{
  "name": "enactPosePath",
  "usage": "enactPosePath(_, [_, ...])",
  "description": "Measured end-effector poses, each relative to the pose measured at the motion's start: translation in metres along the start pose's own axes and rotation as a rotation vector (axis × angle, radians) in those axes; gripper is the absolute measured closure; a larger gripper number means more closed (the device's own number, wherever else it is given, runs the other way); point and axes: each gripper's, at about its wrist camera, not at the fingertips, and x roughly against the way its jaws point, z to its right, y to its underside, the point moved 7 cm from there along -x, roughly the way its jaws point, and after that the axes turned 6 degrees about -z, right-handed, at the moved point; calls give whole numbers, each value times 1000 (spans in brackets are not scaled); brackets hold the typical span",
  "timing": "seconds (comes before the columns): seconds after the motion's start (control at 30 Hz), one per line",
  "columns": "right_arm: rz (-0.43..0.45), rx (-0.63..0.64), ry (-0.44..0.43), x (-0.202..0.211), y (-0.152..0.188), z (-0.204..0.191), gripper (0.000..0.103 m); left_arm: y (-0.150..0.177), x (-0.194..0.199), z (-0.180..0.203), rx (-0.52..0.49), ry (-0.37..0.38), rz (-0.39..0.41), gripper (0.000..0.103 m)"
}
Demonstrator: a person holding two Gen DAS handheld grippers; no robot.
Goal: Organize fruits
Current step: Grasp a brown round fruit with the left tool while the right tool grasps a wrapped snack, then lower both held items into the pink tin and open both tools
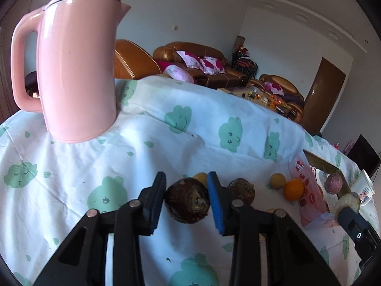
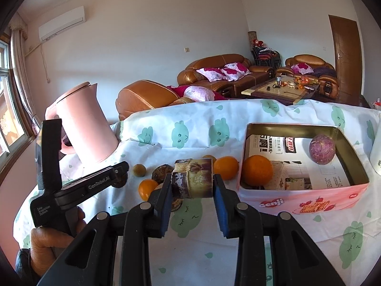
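My left gripper [image 1: 187,196] is shut on a dark brown round fruit [image 1: 187,200] low over the cloth. A second brown fruit [image 1: 241,190], a small yellow fruit [image 1: 278,180] and an orange [image 1: 294,189] lie to its right. My right gripper [image 2: 193,186] is shut on a short sugarcane piece [image 2: 193,178], held left of the pink tin box [image 2: 302,195]. An orange [image 2: 257,170] and a purple passion fruit [image 2: 322,149] lie in the box. More oranges [image 2: 225,167] [image 2: 147,189] lie on the cloth.
A tall pink kettle [image 1: 78,66] stands at the table's back left. A paper cup [image 1: 365,188] stands right of the box. The table wears a white cloth with green prints [image 1: 190,124]. Sofas and a coffee table are behind.
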Motion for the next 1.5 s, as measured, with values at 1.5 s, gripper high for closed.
enactPosePath(1.5, [-79, -14, 256, -6, -19, 170, 69, 33, -31, 243, -389, 159, -16, 66])
